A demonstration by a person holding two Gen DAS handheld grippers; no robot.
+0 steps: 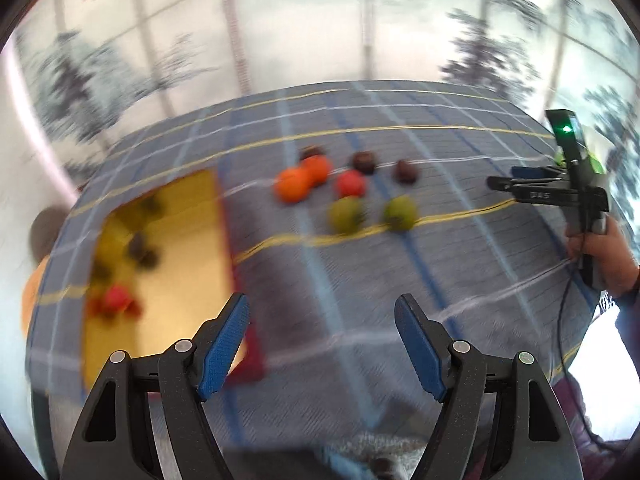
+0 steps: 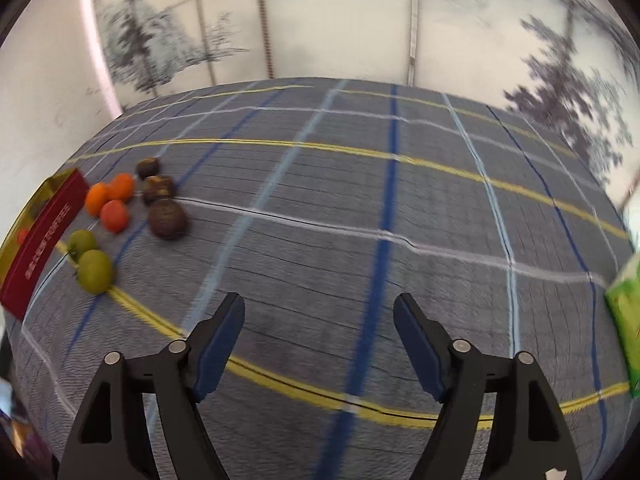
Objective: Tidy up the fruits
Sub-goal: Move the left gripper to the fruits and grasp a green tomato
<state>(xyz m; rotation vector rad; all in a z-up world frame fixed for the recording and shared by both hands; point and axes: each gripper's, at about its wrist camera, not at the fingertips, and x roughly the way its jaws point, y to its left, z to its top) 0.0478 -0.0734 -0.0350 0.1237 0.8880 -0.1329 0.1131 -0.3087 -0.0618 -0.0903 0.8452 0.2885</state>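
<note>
Loose fruits lie on the checked tablecloth: two oranges (image 1: 296, 184), a red fruit (image 1: 350, 183), two green fruits (image 1: 347, 214), and dark brown fruits (image 1: 406, 171). They also show in the right wrist view, such as a green fruit (image 2: 95, 271) and a brown fruit (image 2: 167, 219). A gold-lined box with a red rim (image 1: 188, 240) at the left holds a red fruit (image 1: 116, 299) and dark fruits. My left gripper (image 1: 322, 346) is open and empty, near the box's front right corner. My right gripper (image 2: 319, 344) is open and empty over bare cloth; it shows from the side in the left wrist view (image 1: 496, 182).
The red box wall (image 2: 44, 236) stands at the left edge of the right wrist view. A green packet (image 2: 626, 320) lies at the table's right edge. A painted screen wall stands behind the table. The left wrist view is blurred.
</note>
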